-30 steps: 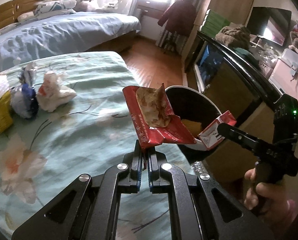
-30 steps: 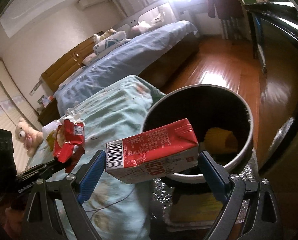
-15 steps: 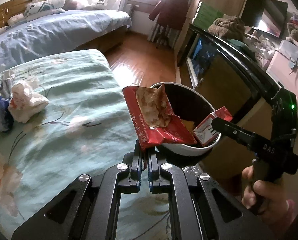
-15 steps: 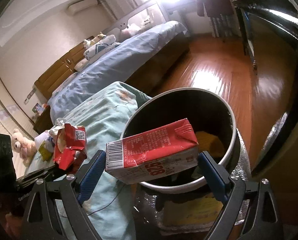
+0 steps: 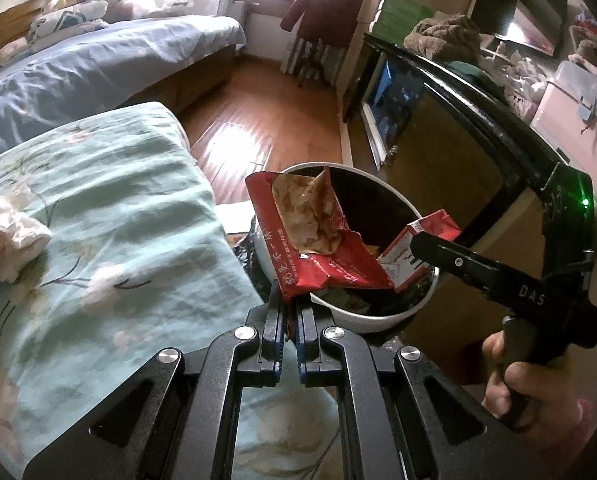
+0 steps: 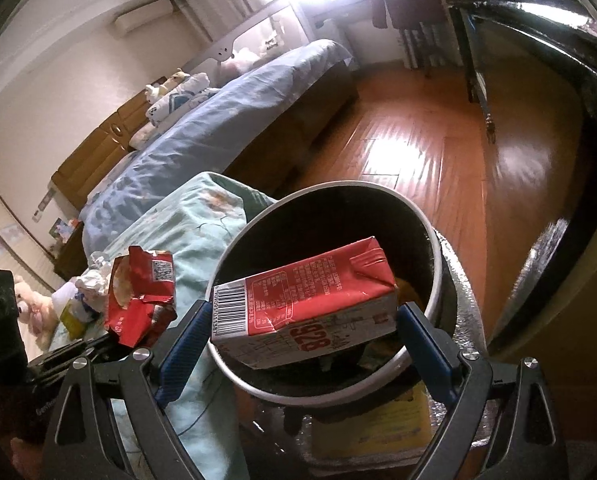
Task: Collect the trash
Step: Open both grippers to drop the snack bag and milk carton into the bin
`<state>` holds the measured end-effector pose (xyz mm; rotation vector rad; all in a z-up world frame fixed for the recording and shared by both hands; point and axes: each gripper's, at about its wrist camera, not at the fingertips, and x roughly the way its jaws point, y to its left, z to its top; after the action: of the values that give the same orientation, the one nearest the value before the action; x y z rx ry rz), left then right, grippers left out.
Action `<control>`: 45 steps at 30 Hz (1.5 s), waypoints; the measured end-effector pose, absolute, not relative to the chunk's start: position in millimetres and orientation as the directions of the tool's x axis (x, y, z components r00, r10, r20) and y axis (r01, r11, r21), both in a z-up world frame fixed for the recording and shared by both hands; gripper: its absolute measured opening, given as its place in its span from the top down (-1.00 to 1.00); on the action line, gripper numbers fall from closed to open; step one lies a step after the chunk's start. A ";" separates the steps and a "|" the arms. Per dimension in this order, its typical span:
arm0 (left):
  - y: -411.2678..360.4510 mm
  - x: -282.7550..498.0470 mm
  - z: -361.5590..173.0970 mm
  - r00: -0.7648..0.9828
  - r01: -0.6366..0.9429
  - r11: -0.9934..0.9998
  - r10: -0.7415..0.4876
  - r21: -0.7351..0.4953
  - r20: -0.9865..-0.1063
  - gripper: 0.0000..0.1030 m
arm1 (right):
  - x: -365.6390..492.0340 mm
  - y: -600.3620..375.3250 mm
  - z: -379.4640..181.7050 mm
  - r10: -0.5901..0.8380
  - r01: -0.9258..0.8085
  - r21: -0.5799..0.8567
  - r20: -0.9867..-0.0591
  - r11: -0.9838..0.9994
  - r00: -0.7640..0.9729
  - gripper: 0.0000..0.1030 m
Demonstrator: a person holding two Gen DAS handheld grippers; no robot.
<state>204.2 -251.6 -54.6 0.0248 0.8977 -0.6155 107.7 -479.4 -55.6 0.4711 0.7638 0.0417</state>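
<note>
Left gripper point(image 5: 289, 314) is pinching red wrapper point(image 5: 298, 236); right gripper point(image 6: 302, 320) is clamping milk carton point(image 6: 306, 300) over bin point(image 6: 438, 264).

Right tongs point(image 6: 304, 322) clamp a red-and-white carton point(image 6: 304, 306) lying sideways over the open bin point(image 6: 438, 280), left tongs point(image 6: 110, 342) gripping a torn red wrapper point(image 6: 140, 298) just beside it.
</note>
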 end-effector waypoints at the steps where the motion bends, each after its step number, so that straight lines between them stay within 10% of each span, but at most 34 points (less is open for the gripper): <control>1: -254.0 204.8 -54.9 0.462 0.514 0.827 -0.491 -0.229 -0.739 0.92 | 108.9 -479.6 -55.8 0.204 0.134 0.426 -0.658 0.895 0.724 -0.82; 19: -274.8 221.3 -65.3 0.411 0.520 0.817 -0.495 -0.250 -0.765 0.90 | 123.9 -485.6 -61.5 0.156 0.188 0.401 -0.684 0.897 0.712 -0.83; 25: -276.9 219.3 -62.9 0.429 0.517 0.825 -0.481 -0.229 -0.765 0.17 | 126.1 -489.0 -64.8 0.156 0.206 0.407 -0.697 0.890 0.699 -0.83; 45: -189.7 193.4 -66.8 0.503 0.377 0.892 -0.423 -0.250 -0.753 0.16 | 113.4 -447.5 -47.5 0.228 0.119 0.445 -0.651 0.888 0.724 -0.83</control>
<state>193.4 -189.7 -66.8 -0.0555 0.9249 -0.4833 113.4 -447.5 -47.5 0.4867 0.7663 0.0628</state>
